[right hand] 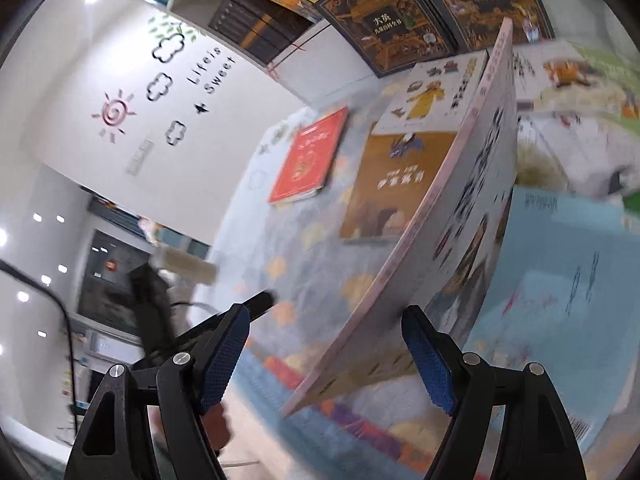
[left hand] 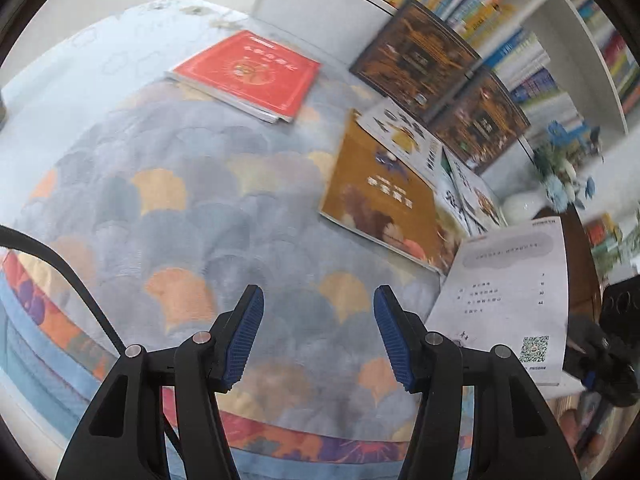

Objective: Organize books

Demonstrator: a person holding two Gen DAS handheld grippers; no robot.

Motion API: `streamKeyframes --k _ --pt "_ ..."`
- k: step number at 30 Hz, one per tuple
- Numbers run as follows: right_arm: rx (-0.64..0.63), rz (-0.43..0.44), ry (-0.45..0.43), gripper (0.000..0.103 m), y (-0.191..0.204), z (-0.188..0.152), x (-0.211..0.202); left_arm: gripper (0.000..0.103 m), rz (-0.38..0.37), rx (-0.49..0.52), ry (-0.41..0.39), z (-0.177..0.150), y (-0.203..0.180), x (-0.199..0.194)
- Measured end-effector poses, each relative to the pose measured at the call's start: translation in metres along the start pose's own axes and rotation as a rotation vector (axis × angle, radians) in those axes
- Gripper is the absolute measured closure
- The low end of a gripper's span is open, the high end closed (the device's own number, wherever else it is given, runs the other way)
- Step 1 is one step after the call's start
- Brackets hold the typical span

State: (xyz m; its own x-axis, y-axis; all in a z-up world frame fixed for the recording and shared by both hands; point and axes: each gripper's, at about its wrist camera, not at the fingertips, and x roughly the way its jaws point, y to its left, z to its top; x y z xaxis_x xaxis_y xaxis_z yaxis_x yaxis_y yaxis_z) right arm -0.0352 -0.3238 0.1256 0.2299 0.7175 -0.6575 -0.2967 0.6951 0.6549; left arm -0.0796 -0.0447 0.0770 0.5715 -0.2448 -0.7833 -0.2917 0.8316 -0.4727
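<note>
mostly the patterned rug (left hand: 168, 184) serves as the sorting floor: a red book (left hand: 248, 74) and a brown book (left hand: 380, 196) lie flat on it near the bookshelf (left hand: 472, 4). a thin book (right hand: 460, 216) stands tilted, probably mid-lift. right gripper (right hand: 324, 356) and left gripper (left hand: 318, 336) both gape apart, gripping nothing.
</note>
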Motion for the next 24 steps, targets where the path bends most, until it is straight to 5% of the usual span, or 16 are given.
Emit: streamKeyframes --k 5,8,14,20,22,24 --pt "-0.120 -0.083 0.008 0.025 0.025 0.037 0.018 0.049 -0.014 0.047 -0.019 0.008 -0.014 -0.003" --pt "-0.134 -0.061 0.041 0.025 0.030 0.037 0.027 0.049 0.001 0.073 -0.026 0.021 -0.019 -0.003" --pt "0.086 -0.083 0.052 0.026 -0.009 0.009 0.036 0.049 -0.008 0.132 0.040 0.046 -0.011 0.020" --pt "0.244 -0.270 0.088 0.062 -0.038 -0.024 0.079 0.049 -0.044 0.169 0.193 0.063 -0.001 0.071" --pt "0.230 -0.341 0.066 0.064 -0.039 -0.029 0.093 0.050 -0.051 0.213 0.237 0.065 -0.002 0.088" --pt "0.231 -0.415 0.039 0.068 -0.038 -0.032 0.102 0.061 -0.068 0.262 0.272 0.065 -0.004 0.101"
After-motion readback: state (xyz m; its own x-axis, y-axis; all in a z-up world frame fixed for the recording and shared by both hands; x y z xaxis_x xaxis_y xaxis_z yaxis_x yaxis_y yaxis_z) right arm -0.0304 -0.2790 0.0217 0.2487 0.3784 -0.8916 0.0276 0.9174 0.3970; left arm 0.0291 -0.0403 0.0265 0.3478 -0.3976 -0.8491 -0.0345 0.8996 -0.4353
